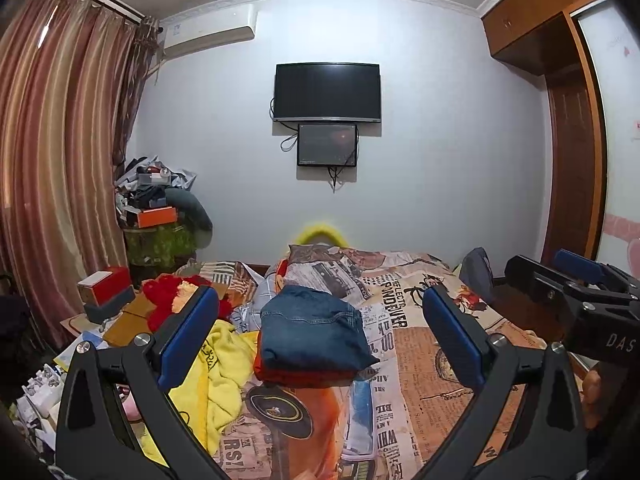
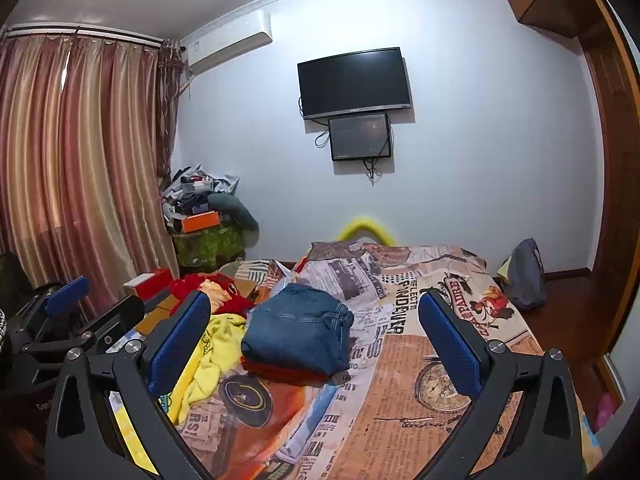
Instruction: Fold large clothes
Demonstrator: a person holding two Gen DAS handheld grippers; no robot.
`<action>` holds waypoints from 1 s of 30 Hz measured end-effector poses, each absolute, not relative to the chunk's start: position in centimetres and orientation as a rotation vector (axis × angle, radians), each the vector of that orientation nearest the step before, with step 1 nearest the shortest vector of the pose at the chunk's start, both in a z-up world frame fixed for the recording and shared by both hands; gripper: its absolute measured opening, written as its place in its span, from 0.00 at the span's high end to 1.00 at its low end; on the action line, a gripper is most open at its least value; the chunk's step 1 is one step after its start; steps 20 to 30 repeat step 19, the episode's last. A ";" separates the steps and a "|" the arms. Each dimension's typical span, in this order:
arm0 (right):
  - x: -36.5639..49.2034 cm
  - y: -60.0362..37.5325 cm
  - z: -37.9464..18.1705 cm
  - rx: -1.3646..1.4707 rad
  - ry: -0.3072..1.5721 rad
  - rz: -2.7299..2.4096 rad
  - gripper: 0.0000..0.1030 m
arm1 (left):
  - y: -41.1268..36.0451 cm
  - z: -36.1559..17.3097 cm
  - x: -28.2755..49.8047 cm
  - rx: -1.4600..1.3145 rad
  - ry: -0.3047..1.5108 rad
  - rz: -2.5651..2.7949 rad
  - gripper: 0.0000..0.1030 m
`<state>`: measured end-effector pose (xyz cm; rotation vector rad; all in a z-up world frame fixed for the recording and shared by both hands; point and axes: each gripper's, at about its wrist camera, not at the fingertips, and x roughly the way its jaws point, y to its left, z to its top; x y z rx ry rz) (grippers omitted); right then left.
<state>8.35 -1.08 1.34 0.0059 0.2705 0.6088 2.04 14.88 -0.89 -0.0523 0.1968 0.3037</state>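
Jeans folded on bed, both grippers empty.
Left wrist: left gripper [image 1: 320, 344] gapes wide over folded jeans [image 1: 314, 326] on the bed [image 1: 432, 376]. Right wrist: right gripper [image 2: 316, 340] likewise spread; yellow top [image 2: 208, 354] beside them looks soft, light; pinch its hem.

Bed [image 1: 440, 360]: fills the lower centre of frame. Folded jeans [image 1: 316, 326] at mid-frame, stacked on another folded garment [image 1: 296, 376]. Loose cloth [image 1: 216, 376] just left of the stack (lower left). Television [image 1: 327, 92] on the wall, upper centre; curtains [image 1: 60, 140] far left.
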 end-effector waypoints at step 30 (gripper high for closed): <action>8.1 -1.1 1.6 -0.010 0.262 0.591 0.00 | 14.7 -1.0 2.0 -0.056 0.210 0.280 0.01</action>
